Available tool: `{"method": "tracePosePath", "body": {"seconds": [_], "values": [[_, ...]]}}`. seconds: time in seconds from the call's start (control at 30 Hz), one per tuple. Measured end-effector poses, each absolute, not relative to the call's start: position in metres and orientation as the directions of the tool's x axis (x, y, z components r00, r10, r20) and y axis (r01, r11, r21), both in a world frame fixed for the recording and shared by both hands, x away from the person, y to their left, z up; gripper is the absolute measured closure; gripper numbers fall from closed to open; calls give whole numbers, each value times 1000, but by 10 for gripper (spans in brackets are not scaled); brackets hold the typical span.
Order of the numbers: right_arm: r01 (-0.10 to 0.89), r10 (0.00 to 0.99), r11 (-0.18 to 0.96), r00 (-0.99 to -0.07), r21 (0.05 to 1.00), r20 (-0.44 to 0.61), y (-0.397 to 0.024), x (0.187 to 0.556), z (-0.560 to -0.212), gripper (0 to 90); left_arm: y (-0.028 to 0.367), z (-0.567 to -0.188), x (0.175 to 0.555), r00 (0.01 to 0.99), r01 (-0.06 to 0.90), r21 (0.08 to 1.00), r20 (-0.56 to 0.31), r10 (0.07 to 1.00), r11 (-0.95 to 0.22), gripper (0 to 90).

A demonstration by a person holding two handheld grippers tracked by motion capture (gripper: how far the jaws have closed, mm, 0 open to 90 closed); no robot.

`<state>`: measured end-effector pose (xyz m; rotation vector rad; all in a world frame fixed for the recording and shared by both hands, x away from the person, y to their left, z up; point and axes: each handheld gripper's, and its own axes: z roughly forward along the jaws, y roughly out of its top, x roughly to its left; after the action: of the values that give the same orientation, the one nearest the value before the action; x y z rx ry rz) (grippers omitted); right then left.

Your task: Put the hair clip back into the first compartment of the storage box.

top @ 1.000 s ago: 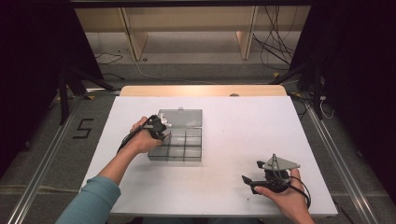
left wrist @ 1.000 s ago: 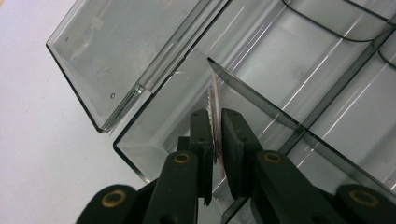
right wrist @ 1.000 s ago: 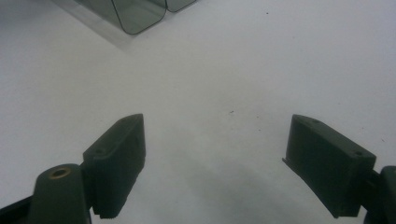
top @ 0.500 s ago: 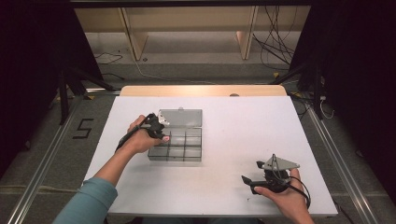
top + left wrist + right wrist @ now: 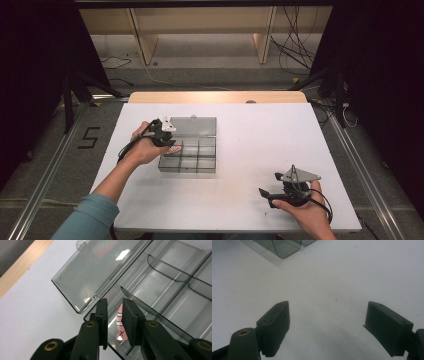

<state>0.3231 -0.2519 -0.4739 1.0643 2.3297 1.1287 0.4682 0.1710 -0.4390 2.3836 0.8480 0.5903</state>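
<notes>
A white table (image 5: 250,150) carries a clear compartment box (image 5: 192,159), lid open, near the middle, toward the left edge.

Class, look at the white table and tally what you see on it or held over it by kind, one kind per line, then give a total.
Clear grey plastic compartment box with open lid: 1
Small pink card piece marked with an X: 1
Black two-jaw grippers: 2
Total: 4

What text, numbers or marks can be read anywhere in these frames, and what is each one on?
"5": black, on the grey floor left of the table.
"X": small black cross on the pink item with white stripes in the clear compartment box, seen between the left gripper jaws.
Nothing else legible; no labels or brands.
</notes>
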Motion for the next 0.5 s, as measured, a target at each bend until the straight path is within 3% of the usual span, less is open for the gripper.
{"method": "tracePosePath", "body": {"seconds": [0.1, 0.37, 0.5], "values": [[479, 750, 405, -662, 779, 18, -252, 323, -474, 209, 175, -436, 466, 693, 445, 646, 189, 696, -620, 702], [483, 752, 401, -659, 778, 22, -252, 323, -474, 209, 188, -429, 457, 655, 456, 725, 119, 746, -516, 501], [485, 752, 401, -658, 777, 22, -252, 324, -475, 209, 194, -424, 450, 639, 453, 759, 89, 764, -467, 446]]}}
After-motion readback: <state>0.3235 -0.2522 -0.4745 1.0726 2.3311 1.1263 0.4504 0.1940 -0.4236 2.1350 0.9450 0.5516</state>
